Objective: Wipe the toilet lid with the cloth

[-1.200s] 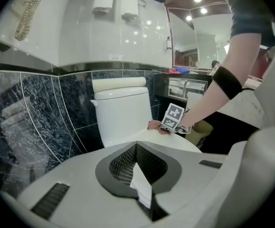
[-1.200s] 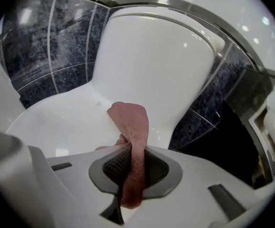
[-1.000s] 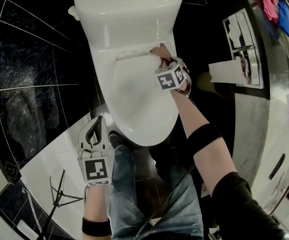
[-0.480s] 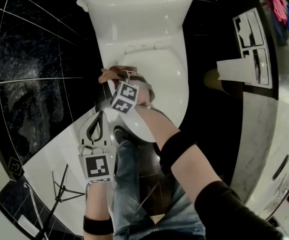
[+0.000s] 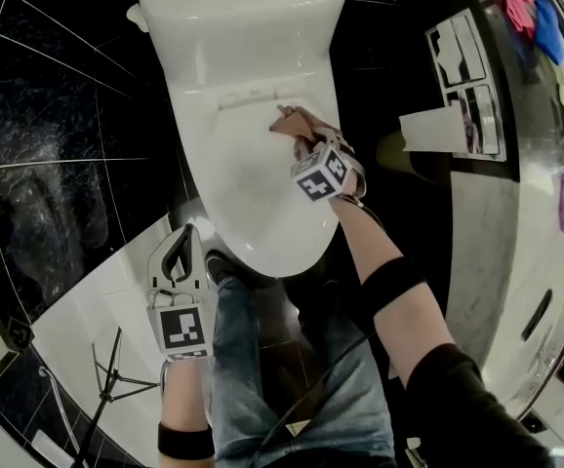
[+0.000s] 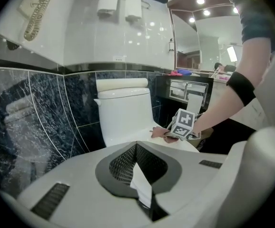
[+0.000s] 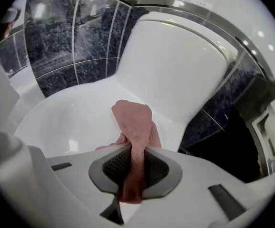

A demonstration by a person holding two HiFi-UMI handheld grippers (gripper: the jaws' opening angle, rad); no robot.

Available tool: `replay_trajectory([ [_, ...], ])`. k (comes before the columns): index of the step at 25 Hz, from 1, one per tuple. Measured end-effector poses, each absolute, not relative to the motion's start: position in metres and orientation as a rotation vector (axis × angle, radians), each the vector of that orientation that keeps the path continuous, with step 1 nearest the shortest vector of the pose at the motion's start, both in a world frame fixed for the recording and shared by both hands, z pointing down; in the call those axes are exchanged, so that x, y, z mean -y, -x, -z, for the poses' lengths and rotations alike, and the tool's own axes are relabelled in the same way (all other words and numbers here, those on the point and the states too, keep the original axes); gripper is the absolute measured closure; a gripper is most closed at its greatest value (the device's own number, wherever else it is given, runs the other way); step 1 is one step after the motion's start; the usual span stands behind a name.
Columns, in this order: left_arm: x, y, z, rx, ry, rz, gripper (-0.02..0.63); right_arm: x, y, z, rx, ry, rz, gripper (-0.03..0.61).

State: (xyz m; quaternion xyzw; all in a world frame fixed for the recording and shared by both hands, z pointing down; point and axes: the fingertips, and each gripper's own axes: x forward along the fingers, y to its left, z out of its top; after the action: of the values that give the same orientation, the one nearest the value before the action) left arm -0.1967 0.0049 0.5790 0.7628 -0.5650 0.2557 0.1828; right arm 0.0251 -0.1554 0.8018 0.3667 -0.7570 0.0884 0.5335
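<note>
The right tongs (image 7: 134,169) clamp narrowly on a pink cloth (image 7: 133,122), a fold of it pinched between the dark ribbed pads while the free end spills forward and lies on the white toilet lid (image 5: 253,203). From the head view, the cloth sits on the rear right part of the closed lid, just in front of the hinge and the cistern (image 5: 243,18), with the tongs' marker cube (image 5: 319,174) tilted above the lid's right edge. The left tongs (image 6: 138,167) are closed with nothing gripped, held off the lid near its front left corner, above a pale floor tile (image 5: 97,310) and beside the person's jeans (image 5: 253,359); their camera looks across at the toilet and at the right hand working on it. The right forearm, banded by a black sleeve (image 5: 391,281), reaches in from the lower right. Dark marbled tiles (image 5: 58,164) surround the toilet's base, and a sheet of toilet paper (image 5: 436,130) hangs at the wall on the right.
</note>
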Motion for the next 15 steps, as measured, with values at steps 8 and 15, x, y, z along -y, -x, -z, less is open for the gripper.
replay_trajectory([
  [8,-0.008,0.187,-0.569,1.608,-2.159,-0.704,0.614,0.161,-0.089,-0.794,1.664,-1.027,-0.373,0.505],
  [15,-0.01,0.199,-0.564,1.644,-2.139,-0.714,0.614,0.085,0.139,-0.756,2.082,-0.633,-0.11,0.503],
])
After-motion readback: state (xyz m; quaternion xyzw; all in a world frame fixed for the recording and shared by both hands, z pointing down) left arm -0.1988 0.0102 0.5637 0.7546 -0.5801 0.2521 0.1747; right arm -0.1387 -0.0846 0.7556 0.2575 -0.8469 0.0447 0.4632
